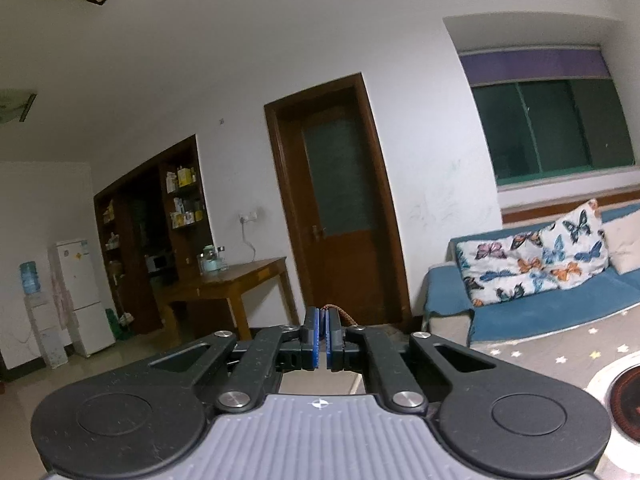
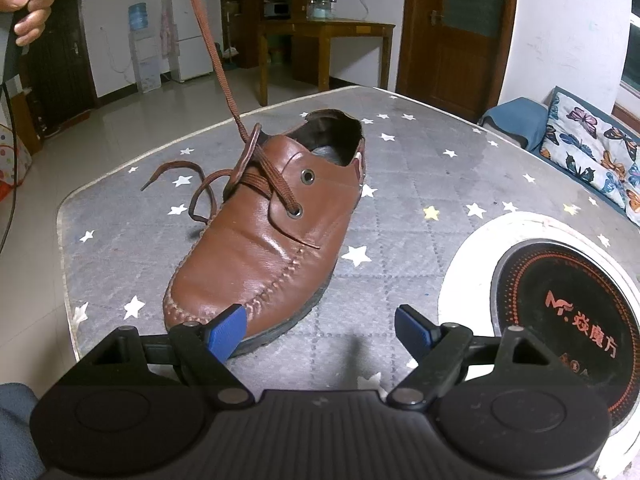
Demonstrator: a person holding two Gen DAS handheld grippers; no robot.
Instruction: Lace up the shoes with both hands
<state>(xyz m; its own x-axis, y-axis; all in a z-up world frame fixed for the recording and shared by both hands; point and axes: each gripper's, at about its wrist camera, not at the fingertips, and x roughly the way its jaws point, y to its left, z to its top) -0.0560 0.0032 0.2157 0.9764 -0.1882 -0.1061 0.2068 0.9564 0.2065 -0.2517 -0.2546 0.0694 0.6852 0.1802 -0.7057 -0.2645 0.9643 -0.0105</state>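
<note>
A brown leather shoe [image 2: 256, 248] lies on the grey star-patterned table cover [image 2: 420, 184], toe toward me. A brown lace [image 2: 212, 48] runs taut from its left eyelets up and out of the top of the right wrist view. A loose lace end [image 2: 176, 172] lies left of the shoe. An upper right eyelet [image 2: 307, 176] is empty. My left gripper [image 1: 322, 340] is held high, aimed at the room, and is shut on the lace, whose end [image 1: 340, 314] peeks past the blue pads. My right gripper [image 2: 320, 328] is open and empty just before the shoe's toe.
A round induction cooker [image 2: 560, 312] sits in the table's right part. A hand [image 2: 28, 8] holds the left gripper's handle at top left. A blue sofa with a butterfly pillow [image 1: 532, 264] stands to the right, a wooden table [image 1: 232, 280] and door [image 1: 340, 208] behind.
</note>
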